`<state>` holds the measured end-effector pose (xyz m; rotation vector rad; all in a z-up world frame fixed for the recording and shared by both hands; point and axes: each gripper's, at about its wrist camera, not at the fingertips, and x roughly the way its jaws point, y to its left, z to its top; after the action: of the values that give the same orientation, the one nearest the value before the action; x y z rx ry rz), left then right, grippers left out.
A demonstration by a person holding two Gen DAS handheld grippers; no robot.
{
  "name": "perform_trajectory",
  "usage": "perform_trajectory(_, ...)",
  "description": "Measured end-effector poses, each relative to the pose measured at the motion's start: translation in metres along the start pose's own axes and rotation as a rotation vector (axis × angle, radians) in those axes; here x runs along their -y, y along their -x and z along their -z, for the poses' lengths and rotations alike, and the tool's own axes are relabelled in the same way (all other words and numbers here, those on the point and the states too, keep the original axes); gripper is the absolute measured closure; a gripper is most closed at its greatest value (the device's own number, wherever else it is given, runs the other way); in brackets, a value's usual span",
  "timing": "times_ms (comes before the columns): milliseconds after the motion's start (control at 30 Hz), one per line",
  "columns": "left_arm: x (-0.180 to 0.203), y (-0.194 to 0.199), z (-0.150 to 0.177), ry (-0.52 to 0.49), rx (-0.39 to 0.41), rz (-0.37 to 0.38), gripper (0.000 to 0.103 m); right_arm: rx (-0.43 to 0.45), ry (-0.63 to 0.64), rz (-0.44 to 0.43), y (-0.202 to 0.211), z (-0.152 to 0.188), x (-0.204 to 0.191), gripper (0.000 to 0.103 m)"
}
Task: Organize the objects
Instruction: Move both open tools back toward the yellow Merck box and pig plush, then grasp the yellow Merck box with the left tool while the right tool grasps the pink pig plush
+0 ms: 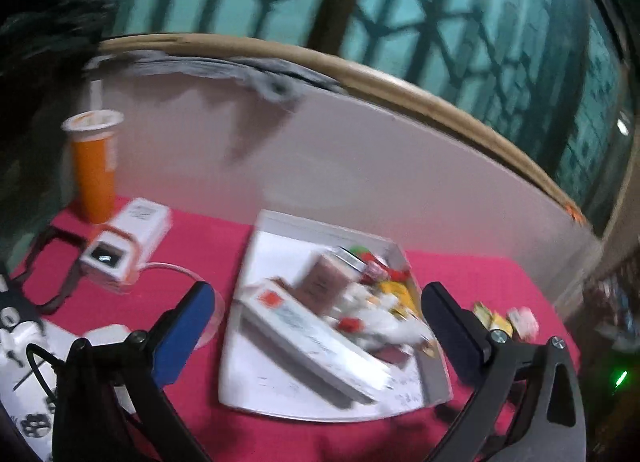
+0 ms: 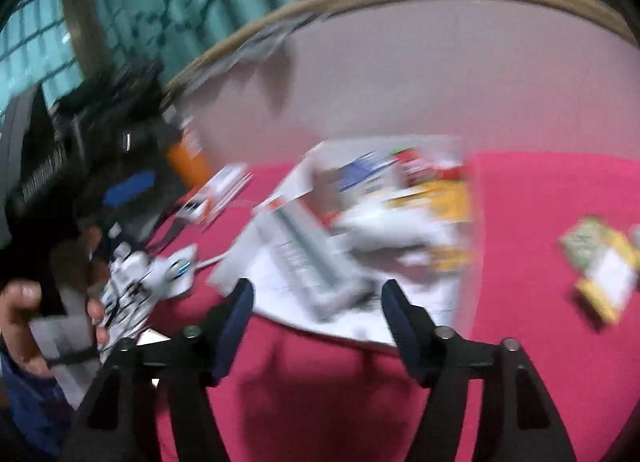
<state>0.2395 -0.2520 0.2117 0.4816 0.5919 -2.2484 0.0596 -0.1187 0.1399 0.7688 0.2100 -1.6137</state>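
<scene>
Pink cloth [image 1: 200, 246] covers the table. On it, at the centre, sits a white shallow box [image 1: 256, 342] holding a long white carton [image 1: 316, 342] along its near-left side, a brown box [image 1: 324, 282] behind that, and a blurred heap of red, yellow and white packets [image 1: 380, 302] toward its far-right corner. An orange cup [image 1: 94, 166] stands far left, beside a white device [image 1: 128, 238]. Small yellow packets [image 2: 604, 270] lie loose to the right of the box. Both the left gripper [image 1: 320, 326] and the right gripper [image 2: 318, 314] are spread wide, empty, just short of the box.
</scene>
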Motion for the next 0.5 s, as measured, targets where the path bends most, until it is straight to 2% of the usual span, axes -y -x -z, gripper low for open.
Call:
perform_trajectory(133,0.06,-0.026,0.019,-0.141,-0.072,0.068,0.0,0.112,-0.082,0.242,0.051,0.004,0.064,0.02)
perform_trajectory(200,0.09,-0.04,0.03,-0.211,-0.111,0.096,0.0,0.133,-0.138,0.328,0.071,0.006,0.101,0.019)
perform_trajectory(300,0.142,-0.067,0.051,-0.315,-0.203,0.184,0.0,0.138,-0.212,0.458,0.099,0.012,0.162,0.018)
perform_trajectory(367,0.179,-0.084,0.069,-0.383,-0.259,0.232,0.0,0.126,-0.236,0.523,0.108,0.015,0.194,0.013)
perform_trajectory(400,0.193,-0.091,0.075,-0.409,-0.274,0.244,0.0,0.12,-0.254,0.549,0.111,0.017,0.211,0.009)
perform_trajectory(500,0.238,-0.12,0.096,-0.485,-0.316,0.242,0.0,0.09,-0.336,0.617,0.111,0.018,0.261,0.007)
